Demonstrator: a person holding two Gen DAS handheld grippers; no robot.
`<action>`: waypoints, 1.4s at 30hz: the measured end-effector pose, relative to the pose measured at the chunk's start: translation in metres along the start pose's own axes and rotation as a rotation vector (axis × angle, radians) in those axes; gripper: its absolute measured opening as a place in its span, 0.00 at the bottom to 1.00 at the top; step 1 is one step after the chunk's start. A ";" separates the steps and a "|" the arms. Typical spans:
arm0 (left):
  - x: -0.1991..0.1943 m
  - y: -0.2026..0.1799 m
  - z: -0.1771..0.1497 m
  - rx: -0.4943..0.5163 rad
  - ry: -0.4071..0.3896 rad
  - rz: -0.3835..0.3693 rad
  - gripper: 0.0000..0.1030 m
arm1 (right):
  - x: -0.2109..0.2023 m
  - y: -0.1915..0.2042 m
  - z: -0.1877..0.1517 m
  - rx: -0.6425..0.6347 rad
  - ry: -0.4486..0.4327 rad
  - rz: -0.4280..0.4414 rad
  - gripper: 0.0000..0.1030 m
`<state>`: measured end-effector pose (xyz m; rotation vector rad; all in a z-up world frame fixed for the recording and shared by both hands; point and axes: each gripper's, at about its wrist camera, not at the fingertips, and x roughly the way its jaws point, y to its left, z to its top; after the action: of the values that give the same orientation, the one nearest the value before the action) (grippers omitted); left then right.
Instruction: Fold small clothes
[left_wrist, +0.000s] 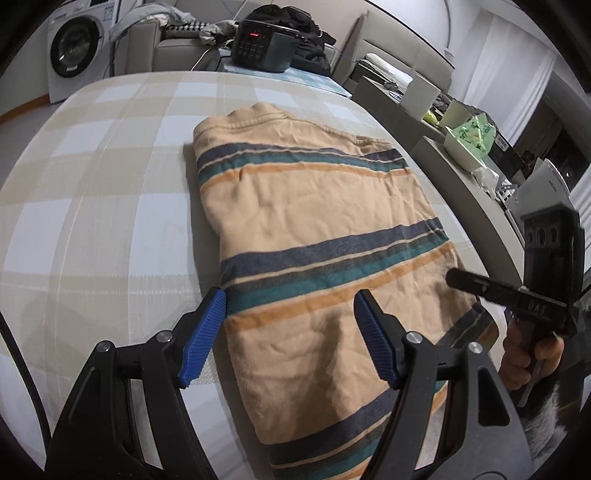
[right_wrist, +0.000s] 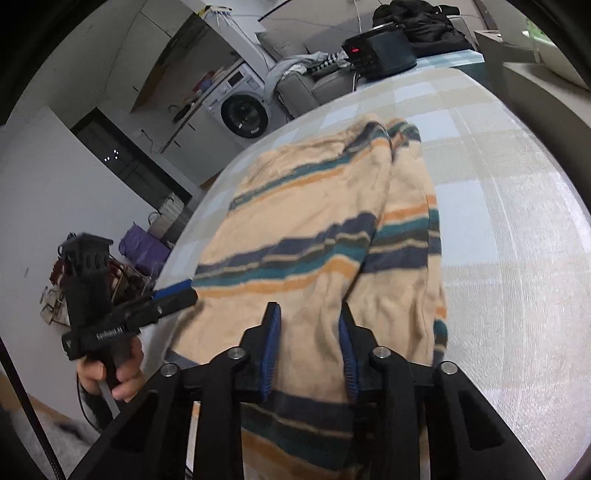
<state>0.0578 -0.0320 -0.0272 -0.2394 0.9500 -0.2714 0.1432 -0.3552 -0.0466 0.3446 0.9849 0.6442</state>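
Well, the striped shirt (left_wrist: 317, 236) lies folded lengthwise on the checked tablecloth (left_wrist: 92, 206), a long tan band with navy, teal and orange stripes running from 6 o'clock up toward 12 in the left wrist view. The left gripper (left_wrist: 290, 314) hovers over its near end with blue-padded jaws spread wide, nothing between them. From that same view the right gripper (left_wrist: 458, 277) pokes in at 3 o'clock, over the shirt's right edge; whether those jaws meet I cannot tell there. In the right wrist view the right gripper (right_wrist: 309, 332) hangs over the cloth with a clear gap between its pads, and the left gripper (right_wrist: 181, 291) shows at 9 o'clock near the shirt's edge.

Around the table: a black rice cooker (left_wrist: 264, 46) sits at the far end at 12 o'clock, with dark clothing (left_wrist: 291, 26) heaped behind it. A washing machine (left_wrist: 75, 48) stands at 10 o'clock. A counter (left_wrist: 469, 177) crowded with boxes runs along 2 o'clock, close beside the table's right edge.
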 end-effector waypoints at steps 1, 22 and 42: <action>0.002 0.001 0.000 0.000 0.007 0.002 0.67 | 0.001 -0.002 -0.001 0.009 0.002 -0.002 0.20; 0.006 0.019 0.001 -0.037 0.027 0.040 0.67 | -0.010 0.013 -0.017 -0.068 -0.088 -0.324 0.08; 0.006 0.019 0.000 -0.038 0.034 0.043 0.67 | -0.014 -0.005 -0.012 -0.010 -0.094 -0.360 0.07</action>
<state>0.0633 -0.0158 -0.0380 -0.2503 0.9932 -0.2186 0.1293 -0.3678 -0.0461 0.1798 0.9246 0.3031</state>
